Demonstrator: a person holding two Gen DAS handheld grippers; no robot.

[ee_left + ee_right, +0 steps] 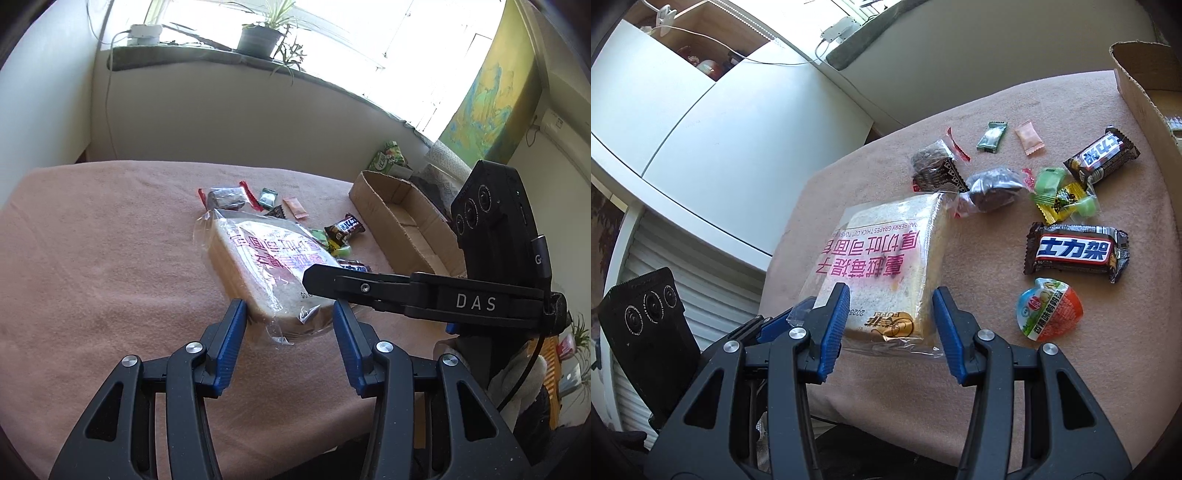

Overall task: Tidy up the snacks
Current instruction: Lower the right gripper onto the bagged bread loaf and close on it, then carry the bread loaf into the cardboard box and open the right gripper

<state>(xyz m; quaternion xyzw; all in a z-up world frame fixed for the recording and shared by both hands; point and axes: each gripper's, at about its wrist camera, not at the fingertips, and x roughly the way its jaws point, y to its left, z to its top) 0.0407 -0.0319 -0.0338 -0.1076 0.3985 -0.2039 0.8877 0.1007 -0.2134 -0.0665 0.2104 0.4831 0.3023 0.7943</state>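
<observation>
Right wrist view: your right gripper [890,325] stands open at bottom centre, its blue pads either side of the bread [886,266], which lies on the cloth [1052,387]. Candy bars [1076,253] lie right of it. Your left gripper [290,341] is open too, bread just ahead; the box [402,221] sits upper right.

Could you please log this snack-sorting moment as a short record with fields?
surface: pink blanket
nearest item: bagged toast, lying flat
left gripper: open, at the toast's near end
right gripper: open, straddling the toast's near end
loose snacks: two Snickers bars, jelly cup, small candies
container: cardboard box, at the far right
held: nothing
</observation>
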